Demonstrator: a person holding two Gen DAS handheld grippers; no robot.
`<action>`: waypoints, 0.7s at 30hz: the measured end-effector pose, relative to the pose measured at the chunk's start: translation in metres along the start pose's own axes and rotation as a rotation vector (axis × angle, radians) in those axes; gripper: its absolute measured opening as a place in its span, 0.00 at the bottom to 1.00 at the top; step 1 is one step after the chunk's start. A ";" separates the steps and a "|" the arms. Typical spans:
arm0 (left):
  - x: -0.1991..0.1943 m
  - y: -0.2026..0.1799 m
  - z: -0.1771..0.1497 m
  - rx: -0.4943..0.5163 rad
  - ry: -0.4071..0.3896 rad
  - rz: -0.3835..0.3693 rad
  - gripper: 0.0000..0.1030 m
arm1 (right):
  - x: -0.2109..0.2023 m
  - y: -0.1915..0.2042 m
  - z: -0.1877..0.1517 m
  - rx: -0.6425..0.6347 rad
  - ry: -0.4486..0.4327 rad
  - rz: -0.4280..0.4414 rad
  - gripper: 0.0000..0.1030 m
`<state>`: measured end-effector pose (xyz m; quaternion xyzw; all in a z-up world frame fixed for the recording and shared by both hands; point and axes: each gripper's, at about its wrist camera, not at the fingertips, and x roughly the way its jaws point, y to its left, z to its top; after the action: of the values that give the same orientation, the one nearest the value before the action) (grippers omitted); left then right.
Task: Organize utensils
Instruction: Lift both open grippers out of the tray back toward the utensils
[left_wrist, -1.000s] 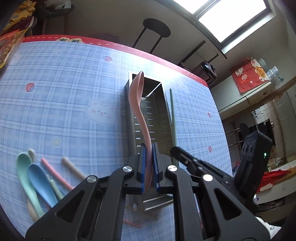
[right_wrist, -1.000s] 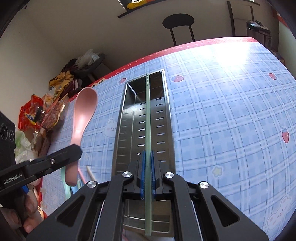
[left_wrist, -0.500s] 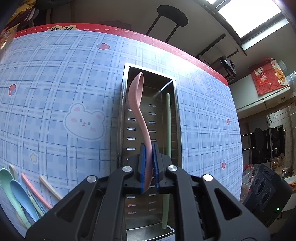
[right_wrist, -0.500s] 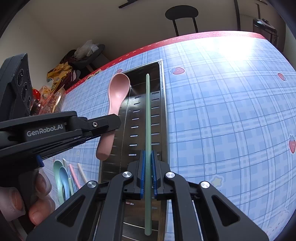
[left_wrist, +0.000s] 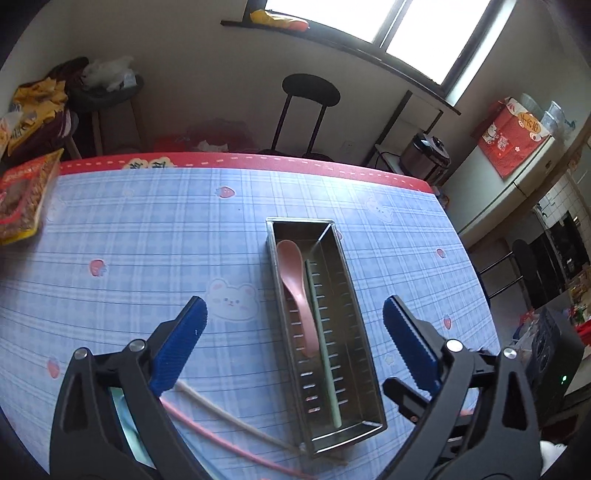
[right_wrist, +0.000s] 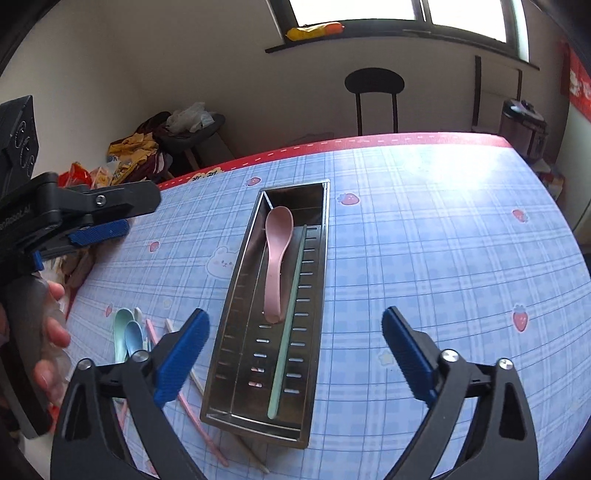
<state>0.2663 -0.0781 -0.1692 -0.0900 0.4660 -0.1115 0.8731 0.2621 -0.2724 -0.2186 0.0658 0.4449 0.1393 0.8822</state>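
Tray (left_wrist: 360, 374) of perforated steel lies lengthwise on the checked surface (right_wrist: 424, 258), holding a pink spoon (right_wrist: 277, 258) and, just beside it on the right, a green chopstick (right_wrist: 290, 314). Both tools are opening, jaws spread wide with nothing between the pads: the left tool (left_wrist: 295, 339) and right tool (right_wrist: 295, 350) hang above the tray. More spoons (right_wrist: 127, 334) and chopsticks (left_wrist: 229, 417) lie left of the tray, one chopstick touching its near corner.
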 end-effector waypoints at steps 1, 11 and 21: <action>-0.010 0.004 -0.005 0.014 -0.009 0.010 0.94 | -0.007 0.005 -0.004 -0.029 -0.017 -0.014 0.95; -0.082 0.070 -0.101 0.027 -0.052 0.150 0.94 | -0.020 0.041 -0.064 -0.185 0.005 -0.030 0.95; -0.073 0.128 -0.204 0.018 0.084 0.221 0.94 | -0.002 0.089 -0.115 -0.259 0.110 -0.035 0.95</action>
<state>0.0710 0.0542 -0.2564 -0.0256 0.5083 -0.0223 0.8605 0.1514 -0.1889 -0.2641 -0.0642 0.4719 0.1837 0.8599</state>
